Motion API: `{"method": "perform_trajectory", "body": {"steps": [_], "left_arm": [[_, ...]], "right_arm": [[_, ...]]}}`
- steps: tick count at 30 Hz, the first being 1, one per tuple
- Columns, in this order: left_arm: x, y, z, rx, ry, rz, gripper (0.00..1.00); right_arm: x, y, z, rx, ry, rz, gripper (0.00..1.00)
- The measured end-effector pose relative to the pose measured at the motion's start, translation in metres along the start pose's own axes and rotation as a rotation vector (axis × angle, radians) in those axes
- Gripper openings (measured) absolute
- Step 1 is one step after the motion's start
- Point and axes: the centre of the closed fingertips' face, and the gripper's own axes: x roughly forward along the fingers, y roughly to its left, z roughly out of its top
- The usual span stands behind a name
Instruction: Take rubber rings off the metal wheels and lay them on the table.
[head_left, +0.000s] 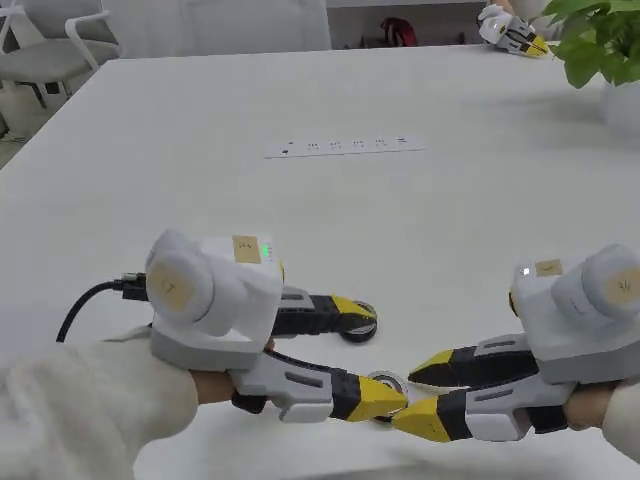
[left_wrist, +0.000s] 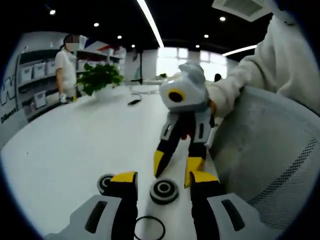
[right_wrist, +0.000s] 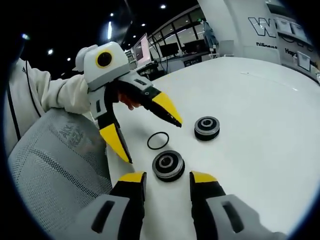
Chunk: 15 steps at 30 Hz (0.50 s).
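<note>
Left claw (left_wrist: 163, 178) and right claw (right_wrist: 167, 177), agape, flank one wheel (right_wrist: 168, 165) — ring (right_wrist: 158, 140) nearby.

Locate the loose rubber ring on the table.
In the right gripper view the rubber ring lies flat on the table just beyond the nearer wheel, left of the farther wheel.

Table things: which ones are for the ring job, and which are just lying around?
For the job: wheel between the grippers, second wheel, loose rubber ring, left gripper, right gripper.

Just lying about: potted plant, socket strip, spare gripper at the far edge.
</note>
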Motion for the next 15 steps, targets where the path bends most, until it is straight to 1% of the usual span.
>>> {"method": "perform_trajectory", "body": {"steps": [1,3,5,6,8,12,15], "left_arm": [[0.001,0.000,-0.001,-0.002,-0.001,0.001,0.41],[0.004,0.000,-0.002,-0.039,-0.022,0.012,0.40],[0.007,-0.002,-0.005,-0.043,-0.012,0.001,0.39],[0.008,-0.003,-0.008,-0.025,0.005,0.000,0.38],[0.009,-0.003,-0.010,-0.017,0.007,0.002,0.36],[0.009,-0.002,-0.013,-0.032,0.007,0.002,0.34],[0.011,-0.002,-0.019,-0.029,0.023,0.006,0.30]], "right_arm": [[0.000,0.001,-0.001,-0.002,0.002,0.001,0.31],[0.001,0.003,-0.001,-0.002,0.007,0.009,0.31],[0.002,0.003,-0.001,-0.015,0.007,0.010,0.31],[0.001,0.003,-0.001,-0.019,0.005,0.008,0.31],[0.001,0.002,-0.001,-0.022,0.004,0.004,0.30],[0.001,0.001,-0.002,-0.018,0.002,0.002,0.29],[0.001,0.002,-0.002,-0.024,0.002,0.002,0.28]]}}
